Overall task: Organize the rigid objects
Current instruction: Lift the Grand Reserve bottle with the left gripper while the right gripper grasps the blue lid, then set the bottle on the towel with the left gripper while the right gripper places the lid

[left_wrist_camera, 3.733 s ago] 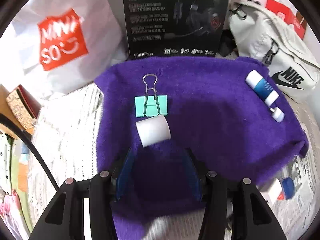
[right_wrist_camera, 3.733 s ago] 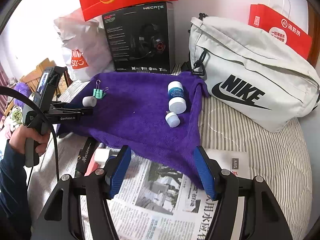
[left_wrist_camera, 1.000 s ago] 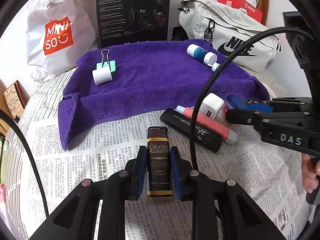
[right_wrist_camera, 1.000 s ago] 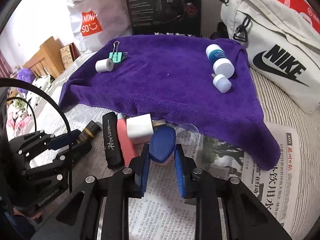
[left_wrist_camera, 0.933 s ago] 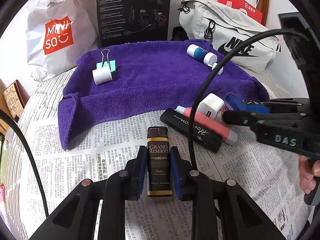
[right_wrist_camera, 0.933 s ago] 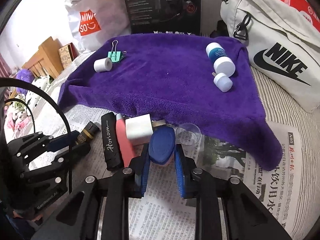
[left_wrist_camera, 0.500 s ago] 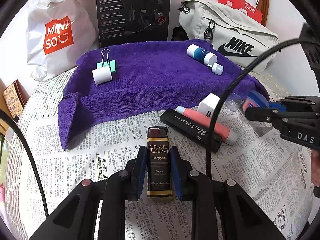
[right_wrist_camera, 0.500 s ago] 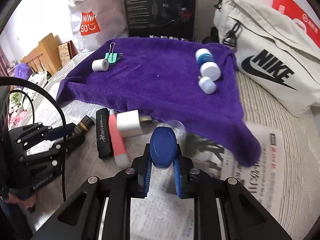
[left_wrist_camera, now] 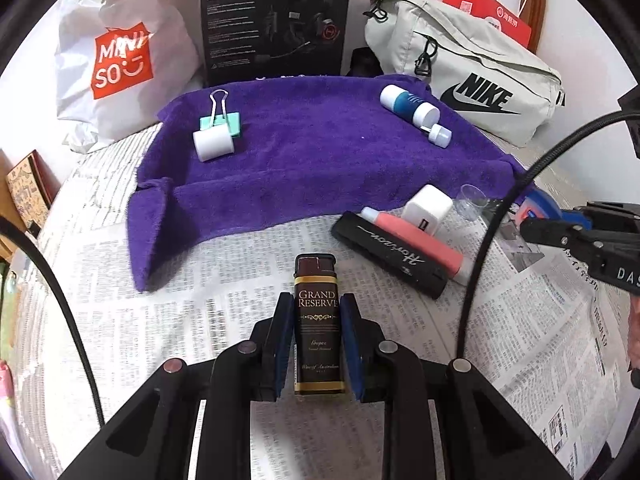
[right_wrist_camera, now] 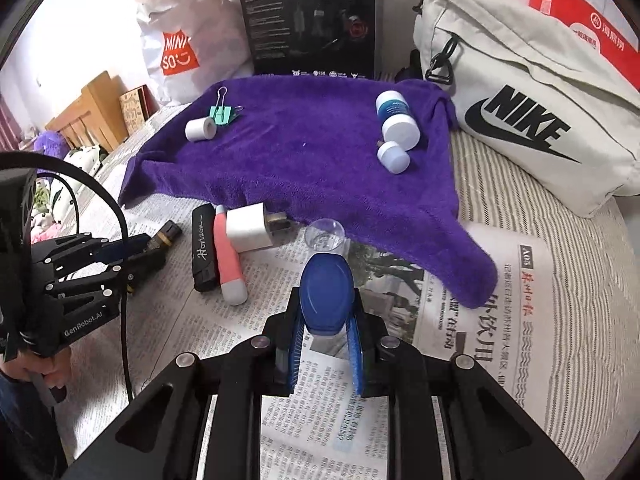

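The left gripper (left_wrist_camera: 316, 340) pinches one dark brown "Grand Reserve" lighter (left_wrist_camera: 319, 320), long axis along the fingers, over the newspaper (left_wrist_camera: 200, 320). The right gripper (right_wrist_camera: 326, 344) clamps one blue oval-capped bottle (right_wrist_camera: 326, 296). The purple towel (right_wrist_camera: 304, 160) lies far ahead of both, already carrying two items at each far corner.

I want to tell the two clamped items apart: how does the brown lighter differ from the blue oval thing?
The lighter is a flat brown rectangle with gold lettering; the blue oval thing is rounded and plain. The lighter sits in the left tool, the blue oval thing in the right tool. Both are small, clamped, and over the newspaper, off the purple towel.
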The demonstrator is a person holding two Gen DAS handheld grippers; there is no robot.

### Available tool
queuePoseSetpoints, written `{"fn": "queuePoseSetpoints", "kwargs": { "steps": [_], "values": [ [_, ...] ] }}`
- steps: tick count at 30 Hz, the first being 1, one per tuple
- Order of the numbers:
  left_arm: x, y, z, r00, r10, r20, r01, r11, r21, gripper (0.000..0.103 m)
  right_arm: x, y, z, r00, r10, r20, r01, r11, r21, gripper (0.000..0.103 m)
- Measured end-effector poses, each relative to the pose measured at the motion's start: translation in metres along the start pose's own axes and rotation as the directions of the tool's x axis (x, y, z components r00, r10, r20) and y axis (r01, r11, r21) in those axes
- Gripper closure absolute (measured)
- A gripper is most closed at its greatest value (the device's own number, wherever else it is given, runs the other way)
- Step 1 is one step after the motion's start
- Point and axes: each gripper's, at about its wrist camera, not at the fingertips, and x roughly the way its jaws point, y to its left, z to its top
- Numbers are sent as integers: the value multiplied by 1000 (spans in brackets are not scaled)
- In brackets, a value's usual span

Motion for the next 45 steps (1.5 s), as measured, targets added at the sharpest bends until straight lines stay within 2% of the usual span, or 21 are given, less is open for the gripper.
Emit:
{"fn": "queuePoseSetpoints", "kwargs": {
  "steps": [4,25,45],
  "values": [
    [-7,8,2,1000,-15,2,16,1000,-23,80,-4,-2,4,1000,7,16,-7,1000,-2,83],
    [-23,26,38,999,-16,38,16,1000,6,80,-5,-23,16,999,26,44,-28,999,44,83],
    [-3,42,84,999,-36,40,34,999,30,80,-3,-30,27,998,24,57,-27,998,49,83]
  ]
}}
